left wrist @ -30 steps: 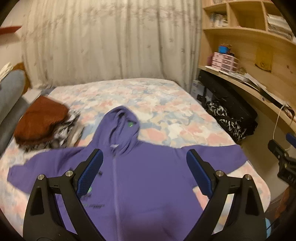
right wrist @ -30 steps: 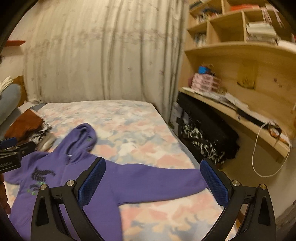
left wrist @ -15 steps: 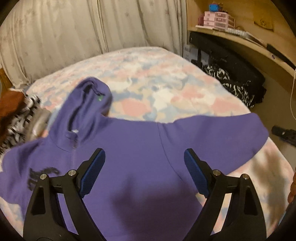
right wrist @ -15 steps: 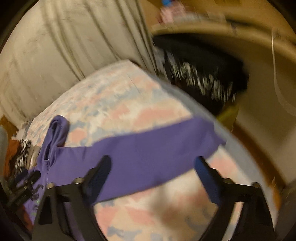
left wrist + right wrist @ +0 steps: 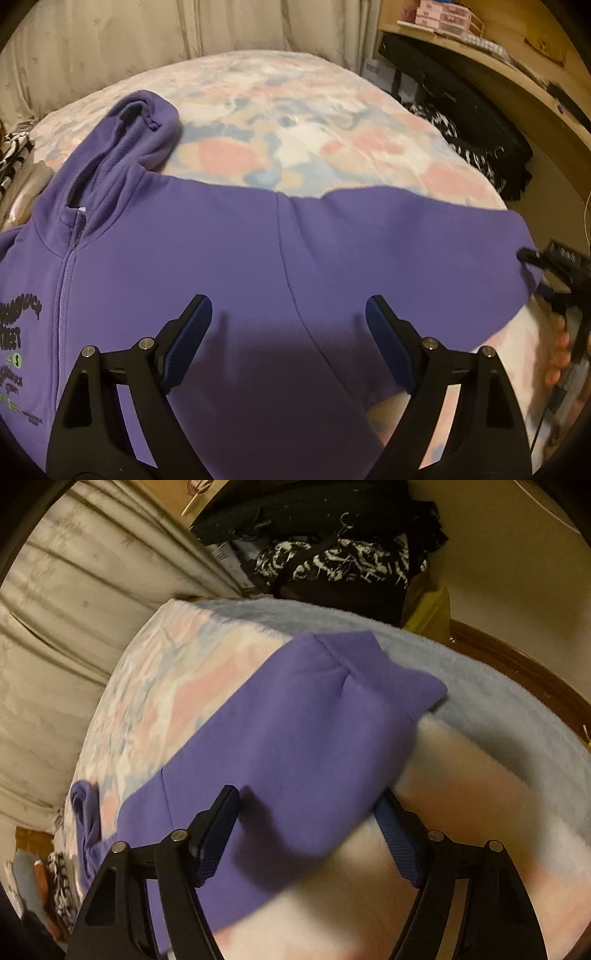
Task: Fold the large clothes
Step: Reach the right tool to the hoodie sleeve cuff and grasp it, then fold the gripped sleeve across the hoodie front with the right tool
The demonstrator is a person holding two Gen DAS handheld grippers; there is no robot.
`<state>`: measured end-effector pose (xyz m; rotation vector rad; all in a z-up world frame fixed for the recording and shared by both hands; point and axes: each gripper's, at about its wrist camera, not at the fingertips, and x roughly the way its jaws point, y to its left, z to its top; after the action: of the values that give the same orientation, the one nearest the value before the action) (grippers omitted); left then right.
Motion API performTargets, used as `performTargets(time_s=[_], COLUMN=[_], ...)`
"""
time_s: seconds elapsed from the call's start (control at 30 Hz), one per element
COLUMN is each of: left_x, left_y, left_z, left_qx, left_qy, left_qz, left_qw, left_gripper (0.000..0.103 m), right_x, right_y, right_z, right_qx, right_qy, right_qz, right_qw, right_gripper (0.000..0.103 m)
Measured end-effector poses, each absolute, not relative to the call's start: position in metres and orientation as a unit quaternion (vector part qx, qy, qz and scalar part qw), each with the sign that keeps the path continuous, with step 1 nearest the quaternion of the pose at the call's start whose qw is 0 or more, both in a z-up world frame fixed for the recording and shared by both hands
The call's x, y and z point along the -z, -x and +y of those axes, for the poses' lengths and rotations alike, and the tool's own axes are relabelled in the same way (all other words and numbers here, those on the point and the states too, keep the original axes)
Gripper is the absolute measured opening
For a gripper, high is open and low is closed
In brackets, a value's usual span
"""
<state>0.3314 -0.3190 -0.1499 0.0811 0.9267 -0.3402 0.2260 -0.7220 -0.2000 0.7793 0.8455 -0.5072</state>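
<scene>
Right wrist view, right gripper (image 5: 306,812) lower, narrowing around hoodie sleeve (image 5: 295,731), not gripping.

The purple hoodie (image 5: 229,236) is matt, soft fleece-like cloth with a purple zip (image 5: 65,280) and flat printed lettering. The bed (image 5: 295,122) carries a fuzzy, plush pastel blanket. Both hand-held grippers, left (image 5: 288,332) and right (image 5: 310,830), are matt black plastic with small shiny metal pins and ribbed blue pads (image 5: 397,845). The curtain (image 5: 110,40) is pale woven cloth; the shelf (image 5: 491,70) is smooth light wood.
</scene>
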Motion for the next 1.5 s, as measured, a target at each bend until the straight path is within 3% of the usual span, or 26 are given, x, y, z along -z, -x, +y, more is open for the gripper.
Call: performTargets(time_s=[0.1,0.13,0.17,0.5,0.7,0.87,0.93,1.0,1.07,1.1,1.5], left_x=[0.142,0.139,0.136,0.078,0.063,0.085,0.098,0.107,0.112,0.114,0.129], left_y=[-0.325,-0.324,-0.322,-0.293,-0.275,-0.271,-0.271,-0.271,-0.274,-0.275,-0.287], left_z=[-0.314,-0.311,-0.307,-0.214,-0.134,-0.083,-0.069,-0.057,-0.050,-0.047,-0.086], left_qx=[0.160,0.161,0.161,0.129,0.105,0.069,0.068,0.079,0.092,0.098,0.180], left_qy=[-0.044,-0.043,-0.041,-0.006,0.032,0.039,0.047,0.061,0.073,0.078,0.122], left_qz=[0.445,0.445,0.445,0.401,0.391,0.416,0.431,0.445,0.449,0.450,0.476], left_qw=[0.880,0.880,0.880,0.907,0.914,0.906,0.899,0.890,0.886,0.884,0.852], left_gripper=[0.083,0.082,0.082,0.080,0.080,0.080,0.080,0.080,0.080,0.080,0.080], right_x=[0.199,0.191,0.181,0.056,0.055,0.119,0.151,0.176,0.186,0.187,0.151], right_y=[-0.246,-0.245,-0.246,-0.273,-0.306,-0.328,-0.330,-0.328,-0.316,-0.308,-0.229], right_z=[-0.719,-0.715,-0.710,-0.557,-0.419,-0.326,-0.299,-0.281,-0.273,-0.269,-0.287], right_qx=[0.251,0.256,0.253,0.095,-0.015,-0.041,-0.035,-0.043,-0.052,-0.055,-0.039], right_qy=[-0.351,-0.343,-0.336,-0.209,-0.125,-0.036,0.007,0.037,0.054,0.061,-0.012], right_qz=[0.394,0.389,0.374,0.296,0.336,0.403,0.436,0.460,0.464,0.463,0.429], right_qw=[0.811,0.816,0.827,0.927,0.933,0.914,0.899,0.886,0.882,0.883,0.903], right_gripper=[0.027,0.017,0.014,0.011,0.011,0.012,0.017,0.032,0.059,0.062,0.067])
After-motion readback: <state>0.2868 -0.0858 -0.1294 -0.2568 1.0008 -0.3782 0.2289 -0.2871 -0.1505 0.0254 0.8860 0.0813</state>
